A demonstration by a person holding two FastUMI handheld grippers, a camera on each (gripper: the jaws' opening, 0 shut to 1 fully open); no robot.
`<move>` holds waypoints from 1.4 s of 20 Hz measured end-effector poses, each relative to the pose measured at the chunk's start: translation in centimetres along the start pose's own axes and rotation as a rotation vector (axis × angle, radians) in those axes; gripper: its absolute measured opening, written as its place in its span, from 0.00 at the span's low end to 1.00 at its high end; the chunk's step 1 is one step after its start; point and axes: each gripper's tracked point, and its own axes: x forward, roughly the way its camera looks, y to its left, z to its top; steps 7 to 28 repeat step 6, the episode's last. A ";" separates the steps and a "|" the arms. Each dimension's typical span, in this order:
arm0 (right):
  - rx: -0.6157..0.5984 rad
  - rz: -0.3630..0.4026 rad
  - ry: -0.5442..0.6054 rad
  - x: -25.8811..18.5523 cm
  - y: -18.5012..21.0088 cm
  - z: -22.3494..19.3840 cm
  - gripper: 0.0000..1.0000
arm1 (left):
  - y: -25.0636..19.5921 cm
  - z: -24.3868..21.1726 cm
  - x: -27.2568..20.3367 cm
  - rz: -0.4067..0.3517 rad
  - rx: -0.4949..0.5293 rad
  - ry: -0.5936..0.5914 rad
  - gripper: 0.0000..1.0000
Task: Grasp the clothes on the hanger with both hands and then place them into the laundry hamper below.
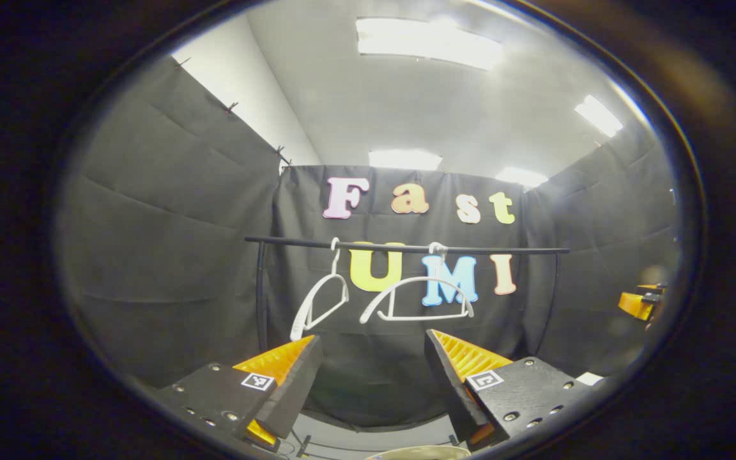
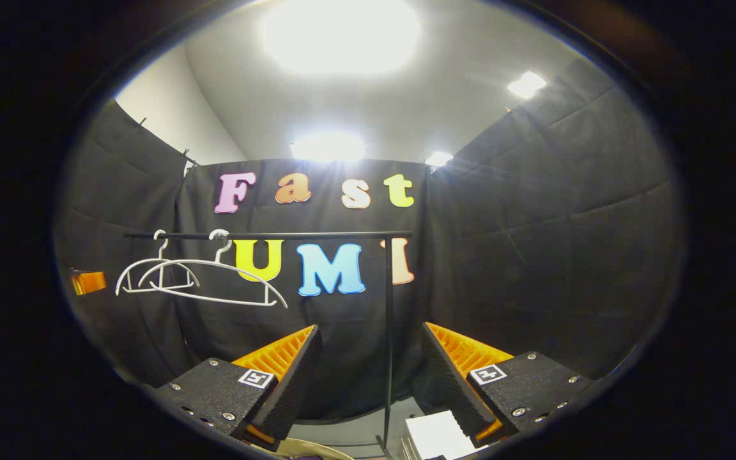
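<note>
In the left gripper view, the left hand-held gripper [image 1: 373, 377] stood with its two fingers spread wide apart and nothing between them. It pointed toward the black cloth wall at the back of the booth. Beyond the fingers, a thin black rail [image 1: 406, 246] ran across in front of that wall, held up by a black post at each end. Two white hangers hung from the rail, both bare. The left hanger [image 1: 320, 300] was turned nearly edge-on, and the other hanger [image 1: 420, 297] faced the camera more squarely, just beside it. At the bottom edge, below the fingers, a pale curved rim [image 1: 422, 453] showed; whether it belonged to the laundry hamper could not be told. No clothes could be made out on the hangers, and the inside of that rim was out of sight. At the far right edge a bit of the other hand-held gripper [image 1: 641, 301] showed, too small to tell its state.

In the right gripper view, the right hand-held gripper [image 2: 371, 374] also had its fingers spread, holding nothing. The rail [image 2: 266, 235] crossed the upper left, with its right post [image 2: 388, 338] standing between the fingers. The two hangers [image 2: 208, 281] overlapped at the rail's left part. A white block [image 2: 435, 434] lay near the right finger's base, and a pale curved edge [image 2: 307, 448] sat at the bottom.
</note>
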 end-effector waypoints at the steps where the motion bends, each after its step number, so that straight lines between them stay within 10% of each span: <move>1: -0.004 -0.011 0.003 -0.3 -0.6 -0.1 0.95 | 0.1 0.0 -0.3 0.005 0.007 -0.007 0.93; 28: 0.015 -0.039 -0.012 -0.5 -2.4 0.5 0.95 | -0.6 -0.2 -0.7 -0.008 0.002 -0.008 0.96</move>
